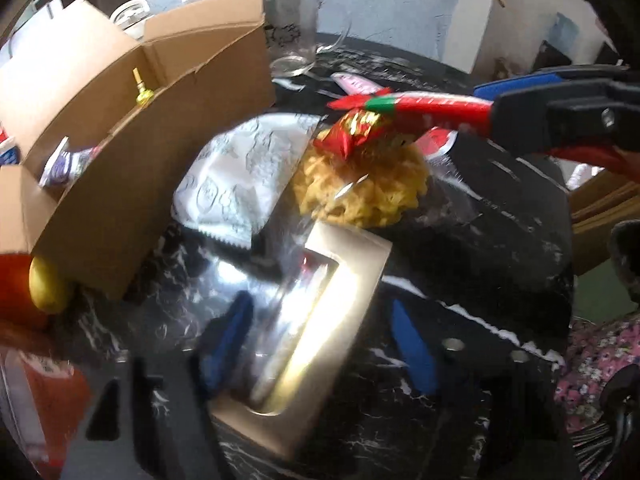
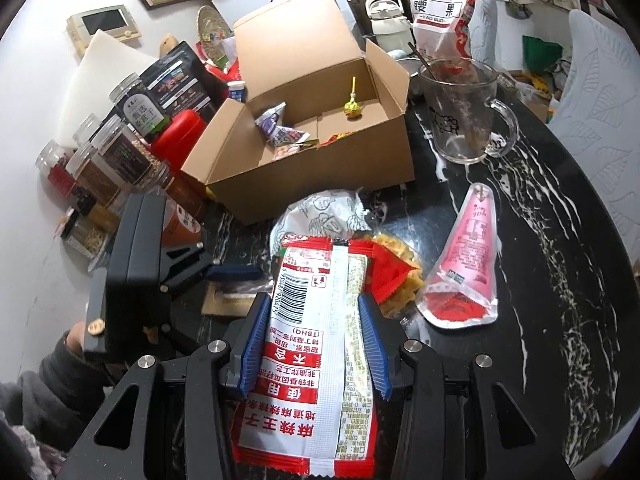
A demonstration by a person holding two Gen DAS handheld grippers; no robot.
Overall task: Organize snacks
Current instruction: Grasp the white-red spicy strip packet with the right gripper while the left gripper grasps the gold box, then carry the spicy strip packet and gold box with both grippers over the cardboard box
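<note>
My right gripper (image 2: 312, 344) is shut on a red and white spicy snack packet (image 2: 304, 360), held above the table; the left wrist view shows that packet (image 1: 420, 104) edge-on. My left gripper (image 1: 320, 344) points down over a small beige windowed box (image 1: 340, 300) lying on the black marble table (image 1: 460, 360). The box lies between the blurred blue pads. One pad (image 1: 228, 340) is at its edge, and a strip of table shows beside the other. The open cardboard box (image 2: 320, 152) holds a gold lollipop (image 2: 352, 106) and a purple packet (image 2: 276, 124).
A white patterned packet (image 2: 320, 212), a clear bag of yellow crisps (image 1: 360, 188) and a pink pouch (image 2: 468, 268) lie in front of the cardboard box. A glass mug (image 2: 468, 112) and a cashew bag (image 2: 440, 4) stand behind. Jars (image 2: 120, 152) crowd the left.
</note>
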